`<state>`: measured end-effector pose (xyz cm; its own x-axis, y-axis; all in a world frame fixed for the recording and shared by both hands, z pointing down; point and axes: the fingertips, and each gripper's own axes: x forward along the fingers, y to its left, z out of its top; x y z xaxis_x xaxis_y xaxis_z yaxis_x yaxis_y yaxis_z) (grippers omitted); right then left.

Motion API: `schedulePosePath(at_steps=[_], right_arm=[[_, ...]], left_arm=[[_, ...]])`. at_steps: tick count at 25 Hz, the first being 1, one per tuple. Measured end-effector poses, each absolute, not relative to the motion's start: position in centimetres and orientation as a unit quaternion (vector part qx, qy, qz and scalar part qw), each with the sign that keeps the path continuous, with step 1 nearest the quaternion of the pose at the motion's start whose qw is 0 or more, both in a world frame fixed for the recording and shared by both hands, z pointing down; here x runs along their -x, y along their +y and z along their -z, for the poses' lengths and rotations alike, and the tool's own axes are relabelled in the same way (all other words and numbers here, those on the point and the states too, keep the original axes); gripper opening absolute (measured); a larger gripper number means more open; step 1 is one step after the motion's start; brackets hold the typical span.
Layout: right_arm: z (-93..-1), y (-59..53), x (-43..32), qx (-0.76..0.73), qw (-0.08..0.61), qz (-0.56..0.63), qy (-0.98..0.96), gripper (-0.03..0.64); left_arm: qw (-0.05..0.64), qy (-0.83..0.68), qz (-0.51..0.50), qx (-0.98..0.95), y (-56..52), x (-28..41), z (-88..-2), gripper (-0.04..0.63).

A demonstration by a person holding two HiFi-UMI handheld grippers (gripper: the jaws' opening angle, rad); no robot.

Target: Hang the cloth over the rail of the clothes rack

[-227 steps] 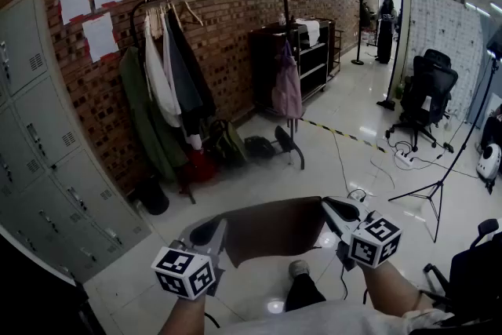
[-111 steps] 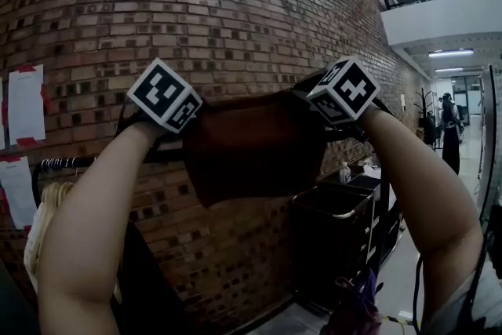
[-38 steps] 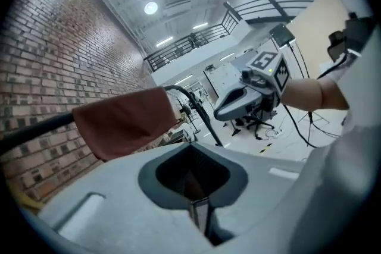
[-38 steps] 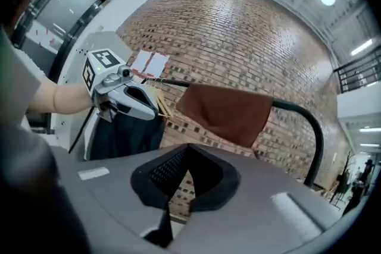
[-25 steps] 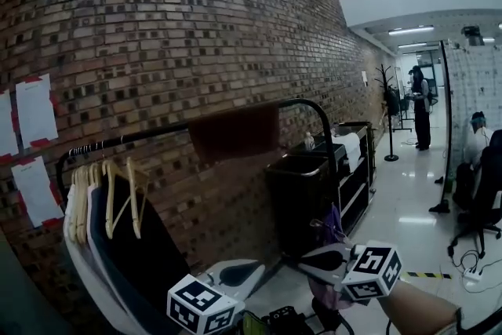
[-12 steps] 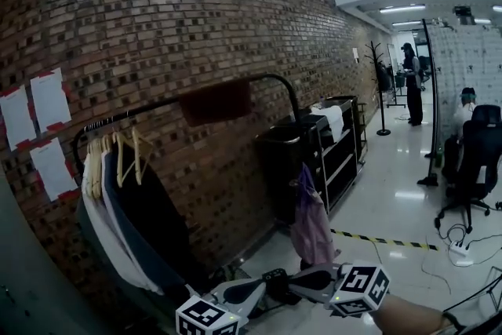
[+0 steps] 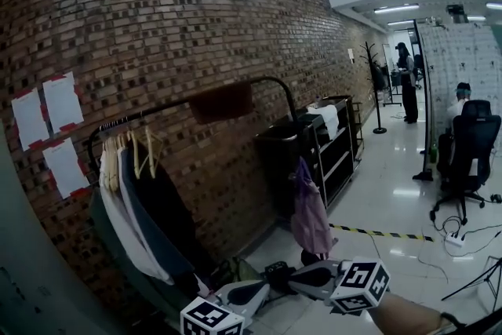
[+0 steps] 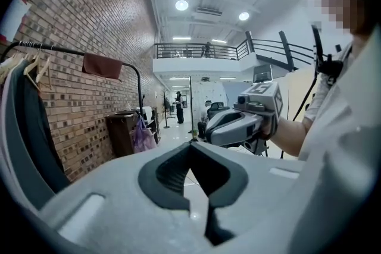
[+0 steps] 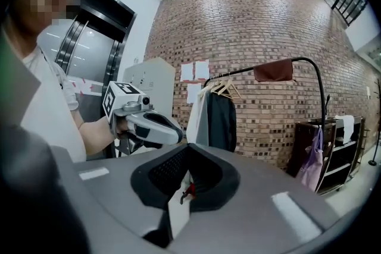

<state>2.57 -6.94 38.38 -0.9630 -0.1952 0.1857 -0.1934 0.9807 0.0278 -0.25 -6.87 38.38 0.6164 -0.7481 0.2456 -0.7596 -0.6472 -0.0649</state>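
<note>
The brown cloth (image 7: 222, 102) hangs folded over the black rail (image 7: 157, 112) of the clothes rack, near its right bend. It also shows as cloth (image 8: 102, 65) and cloth (image 9: 274, 71) in the gripper views. Both grippers are low, far beneath the rail and well apart from the cloth. My left gripper (image 7: 263, 288) is shut with nothing between its jaws; its tips (image 8: 191, 149) meet. My right gripper (image 7: 276, 275) is shut too and holds nothing, its tips (image 9: 187, 151) closed. Each gripper sees the other: the right gripper (image 8: 238, 125), the left gripper (image 9: 146, 122).
Coats on wooden hangers (image 7: 137, 200) fill the rail's left part. A black shelf cart (image 7: 314, 149) with a purple bag (image 7: 311, 217) stands right of the rack. A seated person in an office chair (image 7: 467, 137), cables and a tripod lie on the right. Grey lockers (image 9: 156, 83) stand left.
The cloth was held between both grippers, lifted to the rail and let go. Over the last second it stays on the rail, both grippers stay low, and the view has shifted slightly.
</note>
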Motion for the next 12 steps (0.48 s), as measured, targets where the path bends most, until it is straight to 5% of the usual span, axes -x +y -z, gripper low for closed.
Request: schedulePosePath(at_steps=[12], right_arm=[[-39.5,2.1,-1.1,-0.124,0.092,-0.025,-0.988,0.000]], left_arm=[[0.031,-0.396,-0.136,-0.908,2.0,1.2,-39.2,0.000]])
